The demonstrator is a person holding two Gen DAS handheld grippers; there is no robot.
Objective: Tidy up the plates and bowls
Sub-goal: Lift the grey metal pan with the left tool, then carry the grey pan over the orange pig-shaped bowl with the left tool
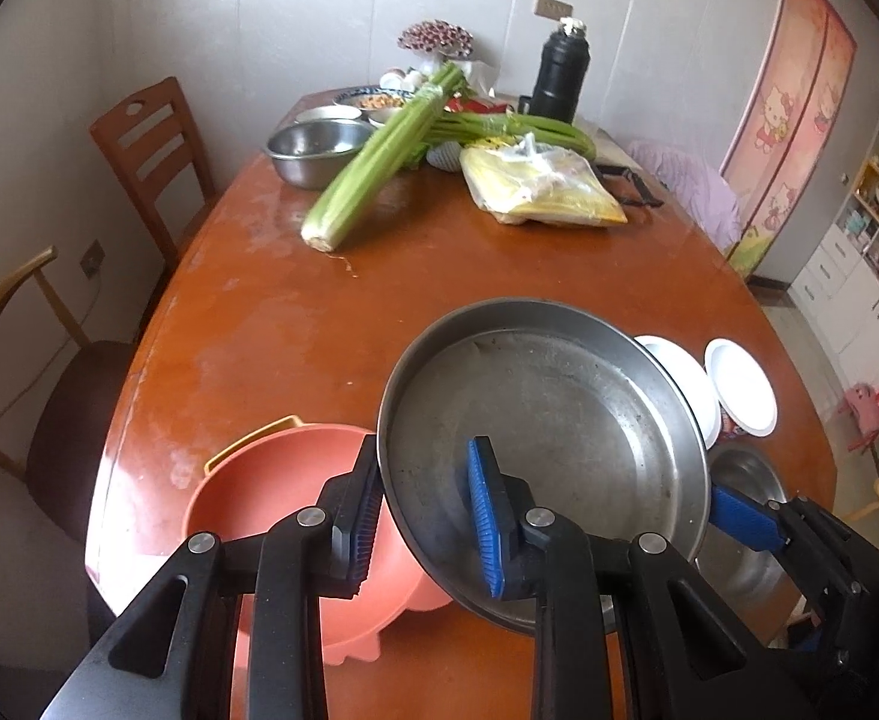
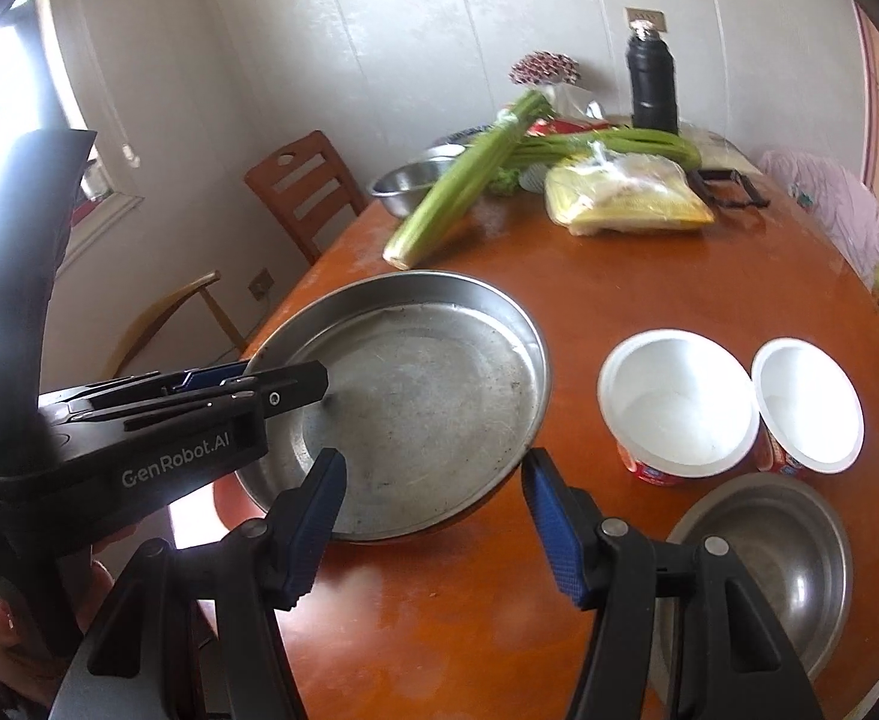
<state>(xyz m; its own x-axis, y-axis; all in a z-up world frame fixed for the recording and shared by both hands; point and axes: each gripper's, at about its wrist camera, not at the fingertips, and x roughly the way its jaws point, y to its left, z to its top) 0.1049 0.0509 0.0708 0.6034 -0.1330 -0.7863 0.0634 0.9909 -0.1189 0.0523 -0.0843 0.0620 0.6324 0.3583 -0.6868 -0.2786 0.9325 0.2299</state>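
Left wrist view: orange bowl (image 1: 295,480) sits left of the steel plate (image 1: 547,420); the left claw (image 1: 424,516) pinches the plate's near rim, lifted and tilted above the surface (image 1: 439,264). Right of the plate, the right claw (image 2: 433,522) stands spread, holding nothing. Further right: two white cups (image 2: 679,402), small steel bowl (image 2: 793,546).

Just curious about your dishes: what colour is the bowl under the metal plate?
Salmon pink bowl, with a yellow piece behind its rim; the left wrist view shows it best.
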